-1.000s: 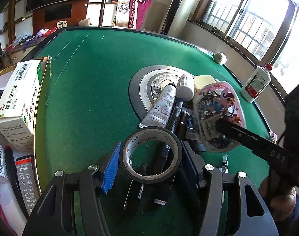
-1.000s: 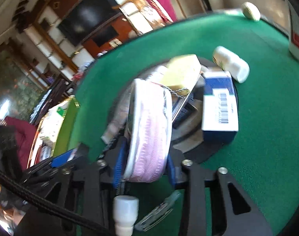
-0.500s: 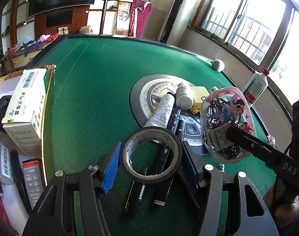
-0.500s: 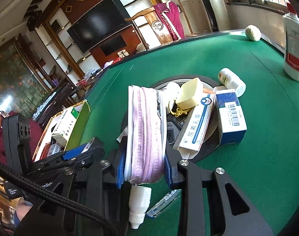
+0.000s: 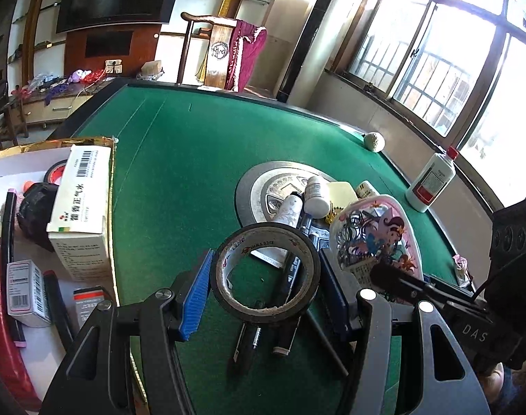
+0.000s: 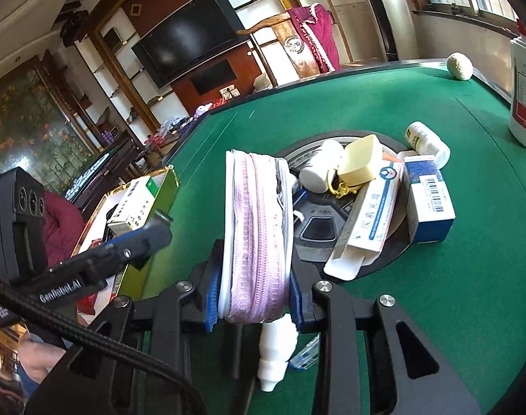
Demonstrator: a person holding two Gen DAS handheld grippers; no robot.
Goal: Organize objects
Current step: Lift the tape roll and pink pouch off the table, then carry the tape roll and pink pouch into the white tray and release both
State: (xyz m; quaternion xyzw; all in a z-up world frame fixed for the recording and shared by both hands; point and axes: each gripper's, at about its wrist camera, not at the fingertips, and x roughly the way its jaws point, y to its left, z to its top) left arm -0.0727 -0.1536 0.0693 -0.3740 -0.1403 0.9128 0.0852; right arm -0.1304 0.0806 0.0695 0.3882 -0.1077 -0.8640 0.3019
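Pinching a tape roll, the left gripper sits nearer the box at ten o'clock; the right gripper clamps a pouch.

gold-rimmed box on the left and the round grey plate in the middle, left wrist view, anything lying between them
Nothing. In the left wrist view, only bare green felt separates the gold-rimmed box from the round grey plate; the clutter sits on the plate and nearer the camera.
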